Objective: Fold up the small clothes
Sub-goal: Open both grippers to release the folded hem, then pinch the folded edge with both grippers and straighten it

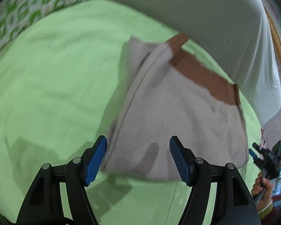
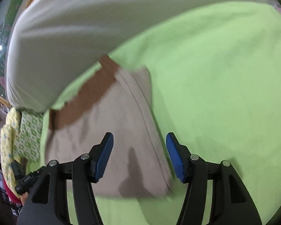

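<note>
Across both wrist views, spread wide: light green sheet (image 1: 52, 86) covering the bed, smooth, filling most of each picture. Along its far edge, lying lengthwise: long white ribbed bolster (image 1: 224, 28), its underside just over the top of the garment. At the far left corner in the left view: green-and-white patterned cloth (image 1: 18, 13).

On the sheet, between bolster and tongs: folded beige garment (image 1: 178, 116) with a brown ribbed waistband (image 1: 202, 75) at its far end, near the bolster. Lies flat, folded edge running along 1 side, layers stacked there. Blurred in both views, so fine detail not readable.

Near edge of the garment, below the left tongs (image 1: 138, 157): 2 blue pads spread well apart, nothing pinched, garment's near corner seen in the gap but untouched by either pad. Right tongs (image 2: 139, 156) likewise: pads parted, gripping nothing, garment's folded edge passing under the gap, free of both pads.

At the right margin of the left view: a hand (image 1: 263, 187) wrapped round the handle of the other black tool, striped cuff at the wrist.
</note>
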The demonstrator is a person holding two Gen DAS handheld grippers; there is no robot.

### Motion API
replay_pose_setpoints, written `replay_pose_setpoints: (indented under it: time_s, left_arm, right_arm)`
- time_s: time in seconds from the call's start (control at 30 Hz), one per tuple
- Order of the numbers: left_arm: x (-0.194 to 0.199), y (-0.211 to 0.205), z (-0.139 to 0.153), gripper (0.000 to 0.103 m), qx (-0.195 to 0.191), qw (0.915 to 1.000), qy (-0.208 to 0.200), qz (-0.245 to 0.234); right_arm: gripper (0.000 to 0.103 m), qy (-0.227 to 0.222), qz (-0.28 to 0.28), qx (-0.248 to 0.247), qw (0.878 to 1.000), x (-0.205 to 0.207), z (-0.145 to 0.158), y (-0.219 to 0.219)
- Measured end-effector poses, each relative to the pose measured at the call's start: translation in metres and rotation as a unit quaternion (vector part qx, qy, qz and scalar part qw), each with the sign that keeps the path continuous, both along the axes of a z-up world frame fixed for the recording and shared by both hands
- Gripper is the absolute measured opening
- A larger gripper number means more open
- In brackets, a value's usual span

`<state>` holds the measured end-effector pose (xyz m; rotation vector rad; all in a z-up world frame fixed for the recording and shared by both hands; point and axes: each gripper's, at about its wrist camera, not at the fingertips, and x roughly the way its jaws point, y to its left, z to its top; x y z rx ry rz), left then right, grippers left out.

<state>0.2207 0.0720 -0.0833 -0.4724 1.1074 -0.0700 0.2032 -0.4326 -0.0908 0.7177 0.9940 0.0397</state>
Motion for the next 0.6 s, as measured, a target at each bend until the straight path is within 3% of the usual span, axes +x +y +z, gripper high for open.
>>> replay_pose_setpoints:
  time_s: [0.1, 0.17, 0.23, 0.27, 0.33, 0.37, 0.6]
  left_arm:
    - [-0.013, 0.0, -0.007, 0.07, -0.002, 0.9999, 0.009, 0.007]
    - [-0.019, -0.003, -0.012, 0.069, 0.006, 0.9999, 0.01, 0.004]
    - [-0.019, -0.005, -0.018, 0.065, 0.02, 0.9997, 0.014, 0.001]
    - [-0.017, -0.005, -0.021, 0.057, 0.023, 0.9996, 0.017, 0.001]
    - [-0.014, -0.004, -0.022, 0.032, 0.025, 0.9995, 0.017, 0.0]
    - [-0.013, -0.003, -0.02, 0.014, 0.016, 0.9998, 0.013, -0.004]
    - [-0.032, 0.011, 0.015, 0.009, -0.007, 0.9995, -0.022, -0.02]
  right_arm:
    - [0.06, 0.009, 0.014, 0.013, 1.0, -0.012, -0.011, 0.008]
    - [0.06, 0.009, 0.026, -0.008, 1.0, -0.016, -0.012, 0.018]
    - [0.06, 0.006, 0.042, -0.021, 0.999, -0.019, -0.012, 0.023]
    - [0.057, 0.001, 0.047, -0.018, 0.999, -0.02, -0.012, 0.025]
    - [0.029, 0.005, 0.053, -0.019, 0.998, -0.018, -0.012, 0.024]
    - [0.008, 0.007, 0.055, -0.014, 0.998, -0.018, -0.011, 0.024]
    - [0.007, -0.028, 0.043, -0.001, 0.999, -0.039, 0.029, -0.008]
